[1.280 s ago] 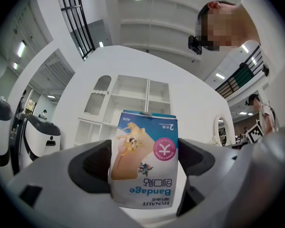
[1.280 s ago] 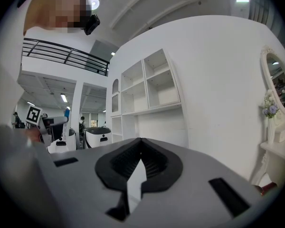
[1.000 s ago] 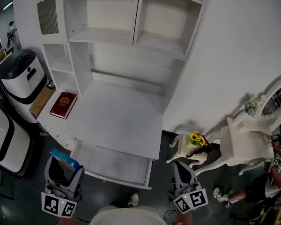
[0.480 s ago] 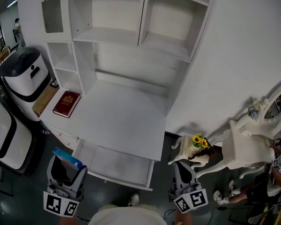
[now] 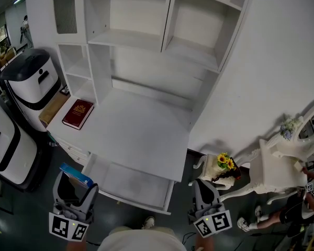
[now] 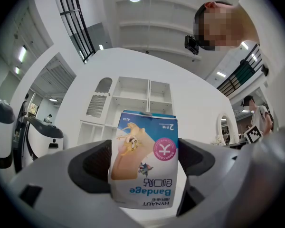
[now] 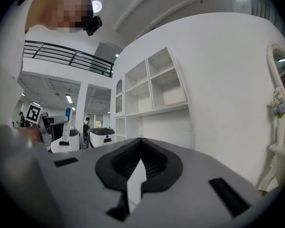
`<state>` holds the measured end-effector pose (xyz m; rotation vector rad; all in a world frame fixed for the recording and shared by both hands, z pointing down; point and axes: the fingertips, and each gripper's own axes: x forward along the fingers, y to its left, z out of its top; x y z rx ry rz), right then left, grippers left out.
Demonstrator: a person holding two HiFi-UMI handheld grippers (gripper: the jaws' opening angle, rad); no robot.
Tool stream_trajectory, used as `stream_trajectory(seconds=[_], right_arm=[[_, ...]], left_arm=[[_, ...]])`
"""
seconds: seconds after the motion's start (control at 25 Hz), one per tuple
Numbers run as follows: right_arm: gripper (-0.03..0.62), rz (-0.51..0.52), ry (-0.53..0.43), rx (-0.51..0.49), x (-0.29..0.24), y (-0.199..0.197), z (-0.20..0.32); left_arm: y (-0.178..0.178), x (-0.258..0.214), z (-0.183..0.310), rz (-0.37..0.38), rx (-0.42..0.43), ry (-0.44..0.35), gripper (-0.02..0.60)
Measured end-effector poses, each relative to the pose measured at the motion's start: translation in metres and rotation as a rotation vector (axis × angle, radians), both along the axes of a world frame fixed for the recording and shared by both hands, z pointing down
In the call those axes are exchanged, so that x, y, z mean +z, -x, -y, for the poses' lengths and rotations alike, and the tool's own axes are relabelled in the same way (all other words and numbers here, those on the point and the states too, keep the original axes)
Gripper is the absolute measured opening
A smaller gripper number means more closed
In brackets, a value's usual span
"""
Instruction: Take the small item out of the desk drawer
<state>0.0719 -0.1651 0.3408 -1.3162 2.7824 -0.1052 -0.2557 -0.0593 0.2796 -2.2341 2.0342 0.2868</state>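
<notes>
Left gripper view: left gripper (image 6: 142, 161) clamped on a blue-and-white cardboard bandage box (image 6: 143, 156). One dark ribbed pad (image 6: 92, 165) sits against each side face, and the jaws stand wide to span it. Box is upright between the pads, its print reading upside down from this camera. Facing side carries a cartoon picture and a round pink badge. Top edge of the box rises above the jaw tips.

Head view: left gripper (image 5: 73, 188) low at the left, the bandage box (image 5: 75, 174) showing as a blue edge at its tip. Box is outside the drawer, just beside the drawer's left front corner, over the dark floor. Shallow white pull-out drawer (image 5: 130, 184) stands open under the front edge of the flat white desk (image 5: 146, 140). Dark red hardback book (image 5: 78, 114) lies flat on the desk's left end. Tall white shelved hutch (image 5: 162, 30) rises behind the desk top.

Right gripper (image 5: 204, 188) low at the right, off the drawer's right front corner and not touching it. It is near a small white side table (image 5: 205, 167) carrying yellow sunflowers (image 5: 224, 161).

Right gripper view: right gripper (image 7: 141, 164) with jaws drawn together, only a thin sliver of light between the black pads, nothing held.

Left of the desk: rounded white-and-black machines (image 5: 29, 82) on the floor
</notes>
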Motion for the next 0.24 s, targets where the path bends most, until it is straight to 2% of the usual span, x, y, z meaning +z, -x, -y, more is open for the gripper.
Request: stream_trajectory(seconds=[0.24], right_arm=[[0.009,-0.008,0.001,-0.014,0.0021,0.004,0.0069]], left_arm=[[0.0017,0.0027,0.004,-0.005,-0.01,0.005,0.437]])
